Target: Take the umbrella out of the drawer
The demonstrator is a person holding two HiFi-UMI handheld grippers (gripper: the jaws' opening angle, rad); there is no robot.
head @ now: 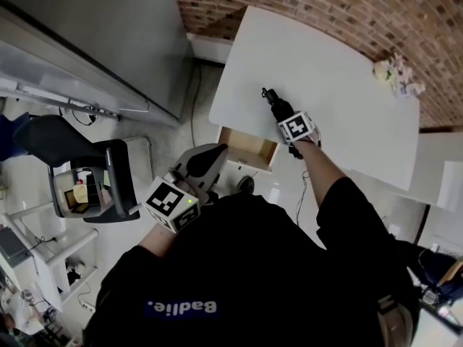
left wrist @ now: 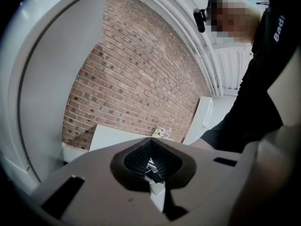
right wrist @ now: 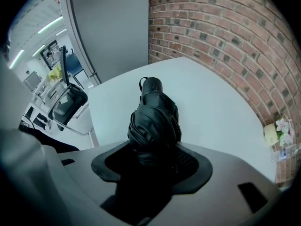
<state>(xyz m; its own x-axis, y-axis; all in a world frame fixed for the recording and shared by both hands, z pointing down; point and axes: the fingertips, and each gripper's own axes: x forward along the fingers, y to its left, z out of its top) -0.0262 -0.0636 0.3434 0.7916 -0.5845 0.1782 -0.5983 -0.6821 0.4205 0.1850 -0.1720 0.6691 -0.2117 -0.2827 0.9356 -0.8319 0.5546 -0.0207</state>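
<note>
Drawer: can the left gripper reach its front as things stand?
Probably yes: the left gripper sits beside the open drawer, nothing between them, and the right gripper holds the umbrella away over the table.

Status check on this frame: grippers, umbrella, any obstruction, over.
Right gripper shut on folded black umbrella over white table. Left gripper shut, empty, by open drawer. Only flowers at table's far corner.

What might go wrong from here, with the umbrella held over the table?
The right gripper clamps only one end of the folded umbrella, so it may pivot or slip when set on the white table. The drawer stands open at the table's edge near the left gripper; an arm could bump it.
</note>
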